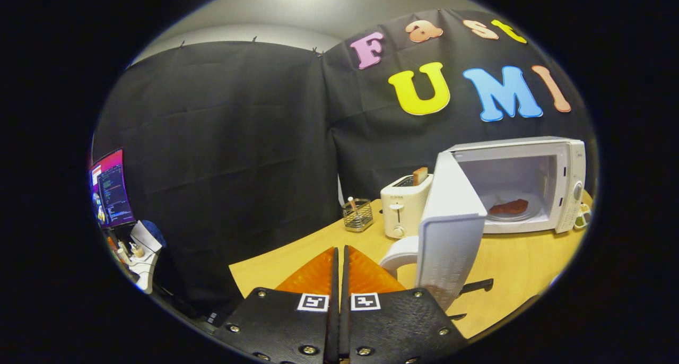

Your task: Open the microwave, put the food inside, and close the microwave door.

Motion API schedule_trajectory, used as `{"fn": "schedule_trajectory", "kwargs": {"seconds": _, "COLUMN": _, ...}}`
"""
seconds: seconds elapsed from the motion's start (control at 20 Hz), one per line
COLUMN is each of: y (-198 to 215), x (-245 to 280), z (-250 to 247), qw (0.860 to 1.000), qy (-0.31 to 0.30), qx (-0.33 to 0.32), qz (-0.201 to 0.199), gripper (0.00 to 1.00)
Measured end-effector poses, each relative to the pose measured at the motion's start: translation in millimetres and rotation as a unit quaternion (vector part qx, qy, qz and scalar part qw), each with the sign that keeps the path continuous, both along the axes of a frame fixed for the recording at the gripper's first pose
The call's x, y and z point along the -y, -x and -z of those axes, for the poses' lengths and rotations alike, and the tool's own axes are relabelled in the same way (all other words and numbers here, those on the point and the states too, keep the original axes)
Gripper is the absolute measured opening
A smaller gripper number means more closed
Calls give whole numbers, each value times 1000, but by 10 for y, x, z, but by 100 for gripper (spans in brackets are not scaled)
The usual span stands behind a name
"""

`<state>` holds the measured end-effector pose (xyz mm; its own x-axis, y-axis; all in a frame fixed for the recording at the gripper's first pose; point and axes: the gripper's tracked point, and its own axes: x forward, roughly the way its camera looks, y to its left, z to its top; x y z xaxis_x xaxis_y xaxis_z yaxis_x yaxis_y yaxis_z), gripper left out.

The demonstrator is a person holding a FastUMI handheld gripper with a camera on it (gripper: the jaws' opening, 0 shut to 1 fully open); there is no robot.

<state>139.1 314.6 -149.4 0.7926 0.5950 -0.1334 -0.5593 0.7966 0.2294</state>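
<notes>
We log a white microwave [530, 186] holding a reddish-brown food piece [509, 206], white door [451, 231], white toaster [404, 211] with tan bread [420, 175], silvery wire basket [357, 214], light wood-tone counter [509, 263].

black cloth wall [223, 141], wooden table [520, 258]

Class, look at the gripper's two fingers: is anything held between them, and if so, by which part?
Nothing is held. The gripper has its fingers shut together with nothing between them, beside the open microwave door. The food already lies inside the microwave.
</notes>
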Motion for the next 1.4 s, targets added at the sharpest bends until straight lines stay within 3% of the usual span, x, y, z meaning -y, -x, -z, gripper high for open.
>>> {"fn": "schedule_trajectory", "kwargs": {"seconds": 0.1, "y": -58, "x": 220, "z": 47, "qw": 999, "qy": 34, "qx": 16, "qz": 30, "gripper": 1}}
{"fn": "schedule_trajectory", "kwargs": {"seconds": 0.25, "y": -179, "x": 484, "z": 182, "qw": 998, "qy": 42, "qx": 4, "qz": 50, "gripper": 1}}
{"fn": "schedule_trajectory", "kwargs": {"seconds": 0.75, "y": -707, "x": 1670, "z": 341, "qw": 980, "qy": 94, "qx": 20, "qz": 174, "gripper": 1}}
{"fn": "schedule_trajectory", "kwargs": {"seconds": 1.4, "y": -1602, "x": 2650, "z": 547, "qw": 936, "qy": 159, "qx": 35, "qz": 312, "gripper": 1}}
